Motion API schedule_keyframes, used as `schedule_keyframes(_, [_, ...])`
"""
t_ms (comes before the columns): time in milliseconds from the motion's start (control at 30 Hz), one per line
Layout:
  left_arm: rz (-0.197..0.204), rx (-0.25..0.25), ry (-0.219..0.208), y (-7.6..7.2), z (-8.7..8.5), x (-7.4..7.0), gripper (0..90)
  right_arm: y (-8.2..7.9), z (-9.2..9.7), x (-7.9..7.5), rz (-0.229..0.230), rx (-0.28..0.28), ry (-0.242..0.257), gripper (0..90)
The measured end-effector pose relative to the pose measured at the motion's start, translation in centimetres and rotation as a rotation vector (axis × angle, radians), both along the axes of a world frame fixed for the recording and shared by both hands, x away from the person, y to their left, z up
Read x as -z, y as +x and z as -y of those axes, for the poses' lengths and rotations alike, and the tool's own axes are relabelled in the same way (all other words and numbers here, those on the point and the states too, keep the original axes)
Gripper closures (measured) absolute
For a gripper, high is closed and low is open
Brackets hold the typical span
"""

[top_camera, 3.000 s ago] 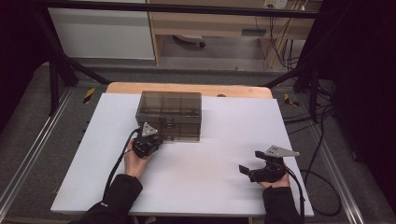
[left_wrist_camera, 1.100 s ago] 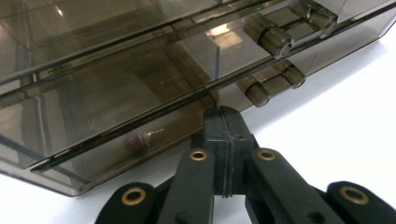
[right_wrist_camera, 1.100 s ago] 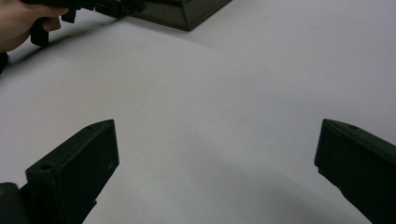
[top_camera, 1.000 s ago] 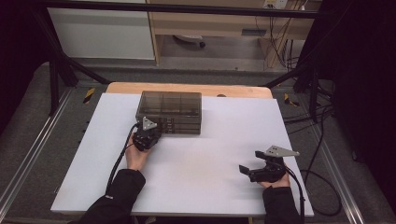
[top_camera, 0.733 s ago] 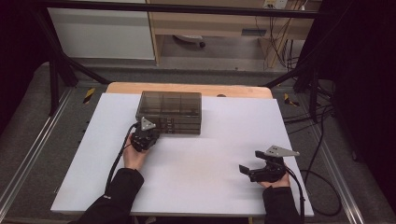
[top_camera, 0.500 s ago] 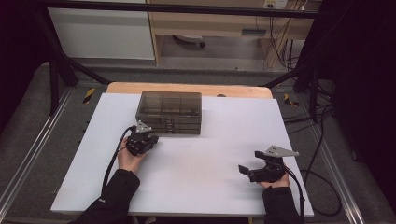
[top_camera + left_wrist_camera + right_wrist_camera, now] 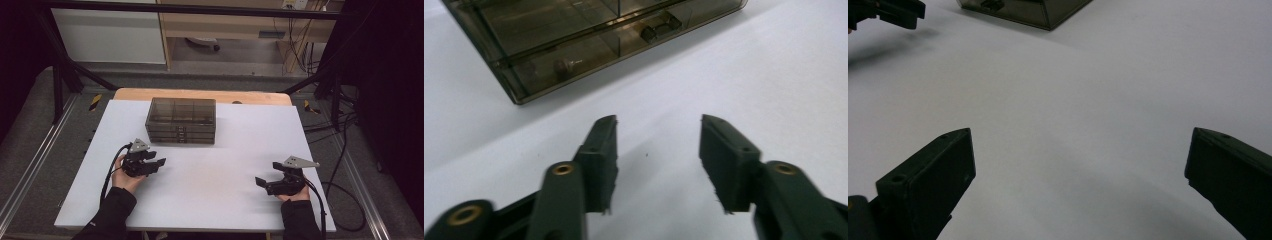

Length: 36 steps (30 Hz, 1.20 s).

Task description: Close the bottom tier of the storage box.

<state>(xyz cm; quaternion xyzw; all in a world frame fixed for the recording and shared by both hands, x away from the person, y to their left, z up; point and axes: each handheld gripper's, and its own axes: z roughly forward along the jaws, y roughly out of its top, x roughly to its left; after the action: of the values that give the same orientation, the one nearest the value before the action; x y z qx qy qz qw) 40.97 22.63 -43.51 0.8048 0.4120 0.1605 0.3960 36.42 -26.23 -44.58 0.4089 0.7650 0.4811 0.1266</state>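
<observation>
**Smoky plastic drawer box sits free, both claws spread**

Smoky, see-through plastic makes up the drawer box (image 7: 181, 120), a low cabinet of stacked shallow drawers that stands toward the far edge of the white table top (image 7: 215, 195), a little left of its middle. In your left gripper view the box (image 7: 589, 40) shows small dark parts lying inside its compartments, too blurred to name.

Your left gripper (image 7: 155, 163) is on the near side of the box, close to its front left corner but apart from it. Its jaws have just been opening; they now stand spread with nothing between them, only bare table top under the gap (image 7: 658, 160). The left hand (image 7: 125, 177) wraps its body from behind, and a black cable loops from it toward your sleeve.

Your right gripper (image 7: 263, 183) is well away from the box, near the front right of the table. Its jaws point left and stand wide apart over bare white surface (image 7: 1078, 165), pinching nothing. From that gripper's view the box corner (image 7: 1023, 10) shows far off.
</observation>
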Motion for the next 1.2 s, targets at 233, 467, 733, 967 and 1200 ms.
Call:
schedule_keyframes(233, [0.023, -0.003, -0.031, -1.5, -1.6, -0.2, 30.8, 0.0, 0.0, 0.0, 0.000, 0.000, -0.001, 0.4])
schedule_keyframes(467, [0.028, -0.018, -0.016, -2.5, -3.8, -0.2, 15.9, 0.0, 0.0, 0.0, -0.005, 0.003, -0.005, 0.4])
schedule_keyframes(733, [0.027, -0.034, 0.019, -3.4, -5.5, -0.1, 7.9, 0.0, 0.0, 0.1, -0.006, 0.002, -0.011, 0.4])
schedule_keyframes(967, [0.018, -0.026, 0.035, -3.8, -6.5, 0.0, 6.4, 0.0, -0.1, 0.1, -0.011, 0.000, -0.015, 0.6])
schedule_keyframes(1200, [0.019, -0.042, 0.048, -3.9, -7.1, 0.0, 5.5, 0.0, -0.2, 0.2, -0.012, -0.004, -0.017, 0.6])
